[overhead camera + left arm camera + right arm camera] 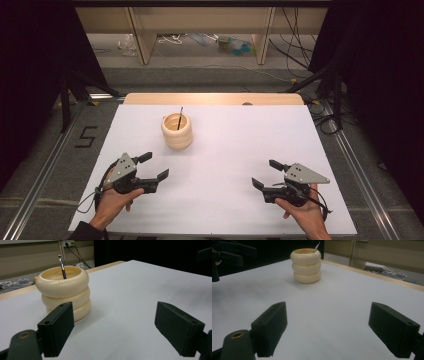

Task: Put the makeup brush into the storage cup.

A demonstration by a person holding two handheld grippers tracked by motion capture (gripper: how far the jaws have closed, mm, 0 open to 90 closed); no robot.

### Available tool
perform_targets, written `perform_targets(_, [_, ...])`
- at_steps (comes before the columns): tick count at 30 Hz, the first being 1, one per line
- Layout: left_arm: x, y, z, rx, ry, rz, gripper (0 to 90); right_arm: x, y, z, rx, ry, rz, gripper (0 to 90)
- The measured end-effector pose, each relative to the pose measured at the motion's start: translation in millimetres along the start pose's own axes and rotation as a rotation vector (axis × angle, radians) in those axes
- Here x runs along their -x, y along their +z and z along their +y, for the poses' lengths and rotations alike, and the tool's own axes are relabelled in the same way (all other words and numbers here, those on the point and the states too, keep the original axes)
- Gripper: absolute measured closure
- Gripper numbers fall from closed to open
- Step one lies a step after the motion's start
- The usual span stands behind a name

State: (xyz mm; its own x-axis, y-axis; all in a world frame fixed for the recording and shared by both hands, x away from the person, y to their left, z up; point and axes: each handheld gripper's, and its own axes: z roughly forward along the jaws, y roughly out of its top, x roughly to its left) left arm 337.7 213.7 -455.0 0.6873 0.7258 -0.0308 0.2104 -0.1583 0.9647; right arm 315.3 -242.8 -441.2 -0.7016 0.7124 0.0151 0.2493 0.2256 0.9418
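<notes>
The left claw (pixel 154 167) has its jaws wide apart and holds nothing, low over the white bench (pixel 225 150). The right claw (pixel 264 174) is the same, well apart from it. A cream ribbed cup (pixel 177 131) stands upright beyond the left claw, with a thin dark stick (pixel 179 118) inside.

On the table (pixel 225 150) in front of me, the ringed holder (pixel 177 131) stands upright toward the far edge, left of the middle, with a thin stick (pixel 179 118) leaning inside it. My left gripper (pixel 154 167) sits near the near left corner, just short of the holder and slightly left of it. My right gripper (pixel 265 173) sits near the near right corner, well apart from both. Beyond the far edge lies a floor with cables (pixel 210 65).
</notes>
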Motion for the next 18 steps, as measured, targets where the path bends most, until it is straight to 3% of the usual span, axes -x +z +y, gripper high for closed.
perform_targets(18, [0.6, 0.7, 0.5, 0.009, 0.002, -0.008, 16.0, -0.3, 0.5, -0.2, 0.002, 0.004, -0.004, 16.2])
